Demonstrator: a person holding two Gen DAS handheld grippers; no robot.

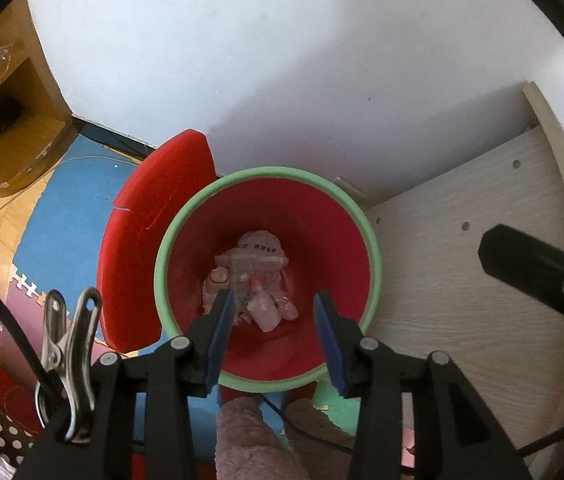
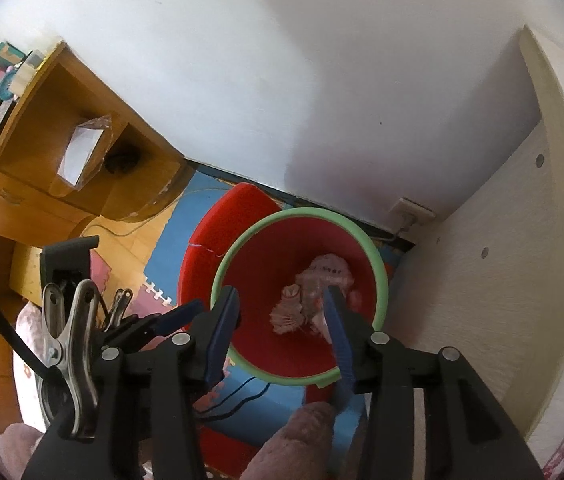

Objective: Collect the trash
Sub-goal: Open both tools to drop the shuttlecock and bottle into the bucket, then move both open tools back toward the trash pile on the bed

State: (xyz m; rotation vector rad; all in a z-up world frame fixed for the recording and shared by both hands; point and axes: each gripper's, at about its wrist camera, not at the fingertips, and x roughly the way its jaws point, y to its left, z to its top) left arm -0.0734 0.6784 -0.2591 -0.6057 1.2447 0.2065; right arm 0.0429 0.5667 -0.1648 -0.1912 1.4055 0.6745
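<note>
Left tool (image 2: 170, 320) visible only in right view; socket (image 2: 412, 212) too.

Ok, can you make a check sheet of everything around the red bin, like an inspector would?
Surface: coloured foam puzzle floor mat.
Job's things: red bin with green rim; crumpled pinkish wrappers and plastic at its bottom; red lid tipped open behind it.
Clutter: clear plastic bag in a wooden desk cubby.
Grippers: left gripper and right gripper open above the bin, nothing between the pads.
Cables: black cable on the mat.
Surroundings: white wall, pale wood-grain panel.
</note>
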